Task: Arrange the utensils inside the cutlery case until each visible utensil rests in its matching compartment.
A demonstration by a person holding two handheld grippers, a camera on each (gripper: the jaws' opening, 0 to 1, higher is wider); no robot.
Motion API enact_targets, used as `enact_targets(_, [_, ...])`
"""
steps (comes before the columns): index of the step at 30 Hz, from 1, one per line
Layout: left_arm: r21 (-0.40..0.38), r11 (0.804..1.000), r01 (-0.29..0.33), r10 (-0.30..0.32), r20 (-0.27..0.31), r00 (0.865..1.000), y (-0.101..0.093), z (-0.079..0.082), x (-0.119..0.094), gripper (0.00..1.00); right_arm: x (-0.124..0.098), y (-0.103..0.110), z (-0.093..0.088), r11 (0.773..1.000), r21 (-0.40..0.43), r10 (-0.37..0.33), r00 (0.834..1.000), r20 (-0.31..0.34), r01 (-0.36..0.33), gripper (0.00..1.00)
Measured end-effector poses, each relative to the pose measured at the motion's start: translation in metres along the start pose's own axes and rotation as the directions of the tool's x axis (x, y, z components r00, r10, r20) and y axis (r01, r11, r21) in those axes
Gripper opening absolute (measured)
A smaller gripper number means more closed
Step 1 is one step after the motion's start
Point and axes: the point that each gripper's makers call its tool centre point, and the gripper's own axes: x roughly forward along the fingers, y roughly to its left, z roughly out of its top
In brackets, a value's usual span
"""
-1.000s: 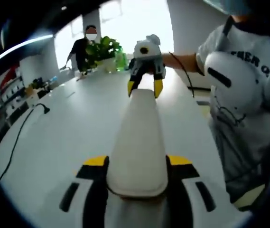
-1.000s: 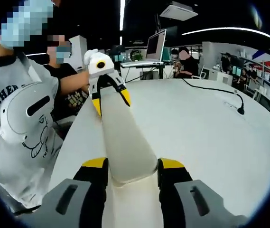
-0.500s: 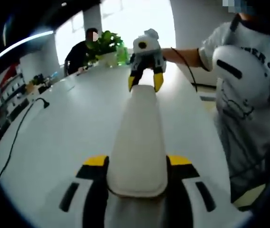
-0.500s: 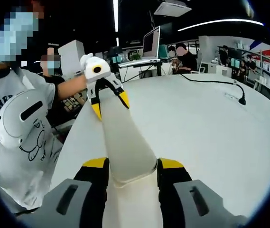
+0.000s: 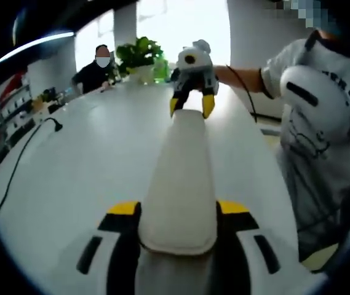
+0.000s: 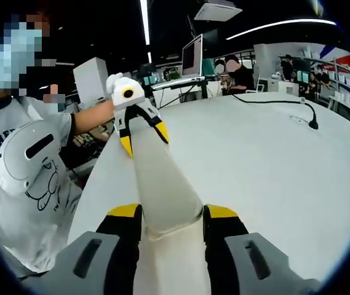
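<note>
Left gripper [image 5: 178,212] is clamped on the near end of the cutlery case [image 5: 184,166], jaws closed down to the case's width, yellow-tipped black pads flush on both side walls. Right gripper [image 6: 172,215] has the same clamp on the opposite end of the cutlery case [image 6: 156,178], jaws set just as narrow. Each gripper appears across the case in the other's view: right gripper [image 5: 192,107] straddling the far end, left gripper [image 6: 141,136] doing likewise. Probably held by both ends so the long body stays level and does not swing; it looks lifted just off the table [image 5: 82,160], though contact underneath cannot be told. The case is a long, narrow, closed shape, off-white, matte, smooth plastic look, rounded ends and softly domed top, no seam or latch readable from here. No utensils or compartments in sight, so sorting looks not yet begun; the case likely has to go down and open first. Table [image 6: 267,166] is glossy white and broad, with a black cable [image 5: 21,178] trailing on it. The person [image 6: 30,166] wears a grey printed tee, and a potted plant [image 5: 139,54] stands at the far table end.
</note>
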Motion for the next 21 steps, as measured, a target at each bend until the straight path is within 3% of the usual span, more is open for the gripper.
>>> enact_targets(9, [0.048,0.999,-0.013,0.013,-0.002,1.0,-0.005,-0.006,-0.01,0.52,-0.003,-0.002,-0.001,1.0,0.023,-0.003,1.0,0.01,0.003,0.4])
enact_targets(14, [0.02,0.999,-0.029,0.029,0.002,1.0,-0.002,-0.015,-0.016,0.5,-0.003,-0.002,-0.001,1.0,0.023,-0.006,1.0,0.016,0.005,0.4])
enact_targets(21, [-0.054,0.999,0.003,0.002,0.102,0.995,-0.002,-0.007,-0.024,0.44,-0.003,-0.002,0.0,1.0,-0.004,-0.01,0.999,0.041,0.01,0.4])
